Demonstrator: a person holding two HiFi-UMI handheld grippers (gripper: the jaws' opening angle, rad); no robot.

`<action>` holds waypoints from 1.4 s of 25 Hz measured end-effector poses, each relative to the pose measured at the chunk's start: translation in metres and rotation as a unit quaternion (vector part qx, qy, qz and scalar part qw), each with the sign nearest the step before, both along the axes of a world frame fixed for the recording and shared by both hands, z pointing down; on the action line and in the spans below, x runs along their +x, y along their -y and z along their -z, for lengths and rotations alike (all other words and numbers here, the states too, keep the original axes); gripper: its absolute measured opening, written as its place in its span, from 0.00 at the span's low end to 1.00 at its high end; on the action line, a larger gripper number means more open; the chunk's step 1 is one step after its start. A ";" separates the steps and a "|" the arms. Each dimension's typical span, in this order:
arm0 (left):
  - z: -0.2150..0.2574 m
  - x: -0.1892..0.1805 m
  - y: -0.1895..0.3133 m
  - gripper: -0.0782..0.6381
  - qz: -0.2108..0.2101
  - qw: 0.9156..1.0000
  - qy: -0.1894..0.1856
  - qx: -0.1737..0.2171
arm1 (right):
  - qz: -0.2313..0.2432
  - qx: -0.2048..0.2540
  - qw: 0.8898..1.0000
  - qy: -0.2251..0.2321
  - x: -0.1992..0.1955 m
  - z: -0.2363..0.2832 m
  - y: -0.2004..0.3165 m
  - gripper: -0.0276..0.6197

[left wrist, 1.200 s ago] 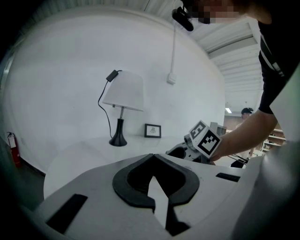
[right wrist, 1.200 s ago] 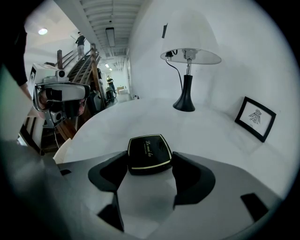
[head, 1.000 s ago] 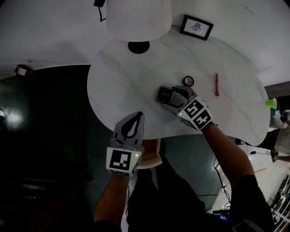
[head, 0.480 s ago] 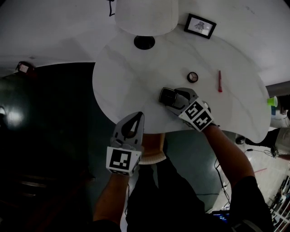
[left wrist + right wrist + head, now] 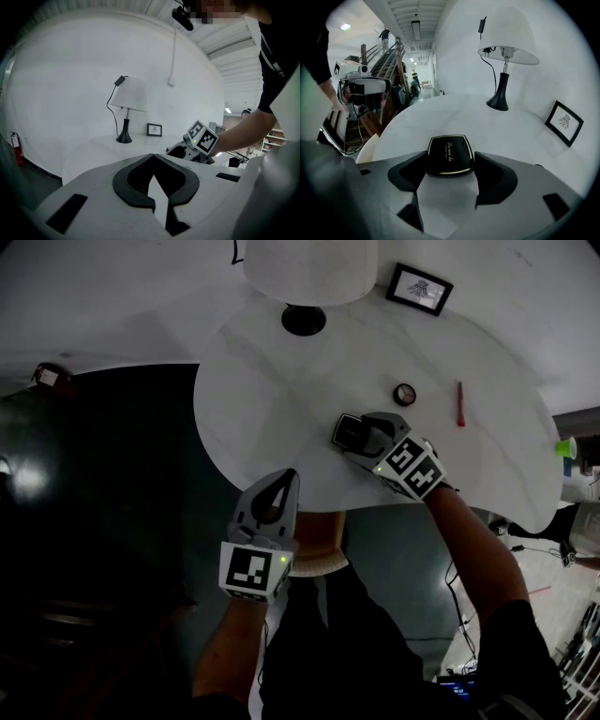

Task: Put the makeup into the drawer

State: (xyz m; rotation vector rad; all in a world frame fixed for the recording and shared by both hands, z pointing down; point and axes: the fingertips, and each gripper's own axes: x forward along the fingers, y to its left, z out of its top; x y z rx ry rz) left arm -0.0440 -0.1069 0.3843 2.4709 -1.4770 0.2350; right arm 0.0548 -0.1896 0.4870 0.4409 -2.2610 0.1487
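As our right gripper (image 5: 450,165) carries the clamped compact (image 5: 449,151) nearer the worktop's (image 5: 281,390) near edge, drawer-bound, our left gripper (image 5: 153,159) stays shut and empty.

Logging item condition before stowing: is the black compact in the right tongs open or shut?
Shut. The black compact shows its lettered lid flat and whole, clamped on both sides by the right tongs.

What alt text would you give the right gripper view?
The right tool grips a black compact with gold trim over a white table; a white-shaded lamp and a framed picture stand behind.
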 end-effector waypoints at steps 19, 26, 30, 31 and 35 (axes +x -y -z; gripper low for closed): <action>0.022 -0.023 -0.021 0.13 0.019 1.000 -0.006 0.011 | 0.016 0.006 1.000 0.018 -0.021 0.027 -0.038 0.47; 0.027 -0.033 -0.039 0.12 0.017 1.000 -0.004 0.019 | 0.031 0.023 0.999 0.015 -0.036 0.042 -0.063 0.47; 0.032 -0.042 -0.048 0.12 0.022 1.000 -0.004 0.022 | 0.036 0.026 0.999 0.024 -0.047 0.051 -0.076 0.47; 0.034 -0.045 -0.050 0.12 0.026 0.999 -0.007 0.023 | 0.037 0.024 0.999 0.028 -0.050 0.052 -0.080 0.47; 0.026 -0.053 -0.061 0.12 0.028 0.999 -0.001 0.019 | 0.044 0.021 0.998 0.039 -0.062 0.050 -0.097 0.47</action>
